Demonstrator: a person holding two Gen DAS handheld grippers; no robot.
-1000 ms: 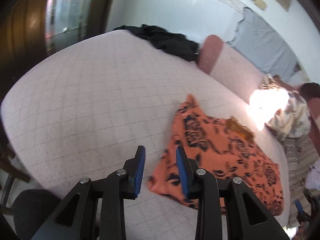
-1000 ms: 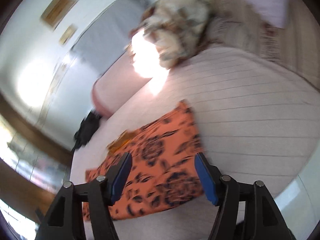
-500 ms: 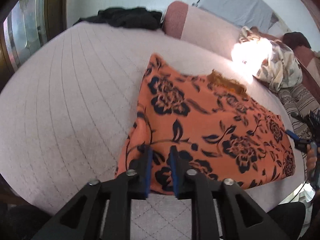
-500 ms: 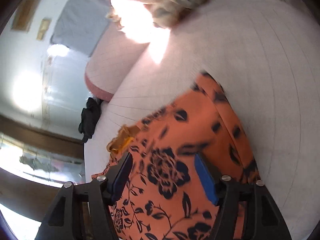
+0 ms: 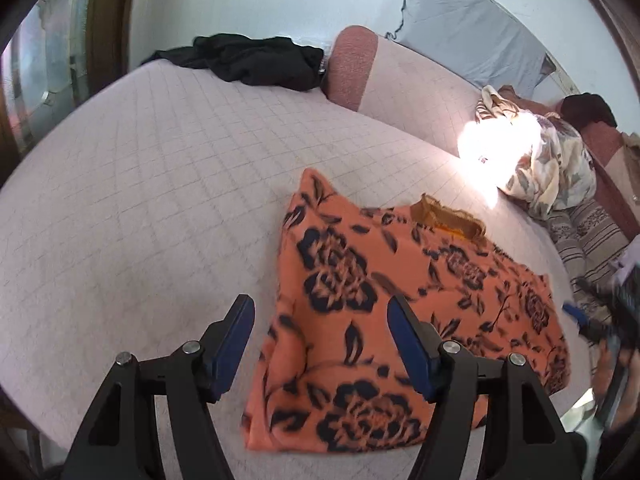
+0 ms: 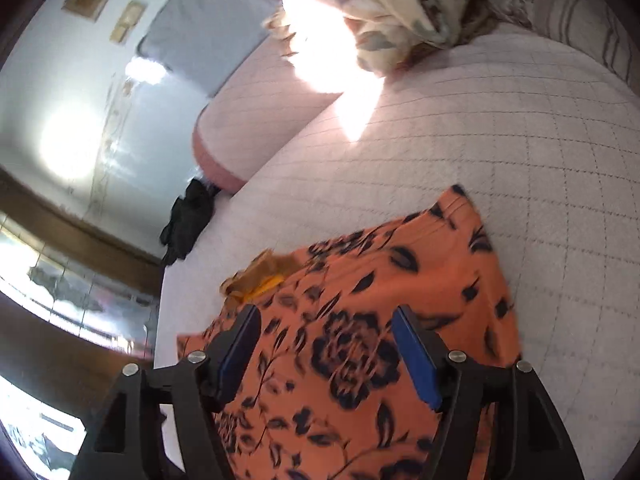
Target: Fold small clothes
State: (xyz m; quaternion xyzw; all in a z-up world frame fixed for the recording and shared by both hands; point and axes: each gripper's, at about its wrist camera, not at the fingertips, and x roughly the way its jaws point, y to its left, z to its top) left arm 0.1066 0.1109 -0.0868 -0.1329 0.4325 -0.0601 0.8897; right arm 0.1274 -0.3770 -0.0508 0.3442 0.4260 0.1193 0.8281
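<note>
An orange garment with black flowers [image 5: 384,300] lies flat on the pale quilted bed [image 5: 140,200], its yellow-brown neckline at the far edge. My left gripper [image 5: 320,340] is open and empty, hovering over the garment's near left corner. In the right wrist view the same garment [image 6: 360,340] fills the lower middle. My right gripper [image 6: 326,348] is open and empty, just above the cloth. The right gripper also shows at the right edge of the left wrist view [image 5: 592,320].
A black garment [image 5: 248,60] lies at the bed's far end beside a pink bolster [image 5: 352,68]. A floral cloth heap [image 5: 548,164] sits far right in bright sunlight. A striped blanket [image 5: 592,240] lies at the right. A dark wooden frame [image 5: 108,20] stands at the left.
My left gripper, nearly shut low on the garment's edge half a second ago, has opened wide and lifted back. The right gripper stayed open and pulled back slightly over the cloth.
</note>
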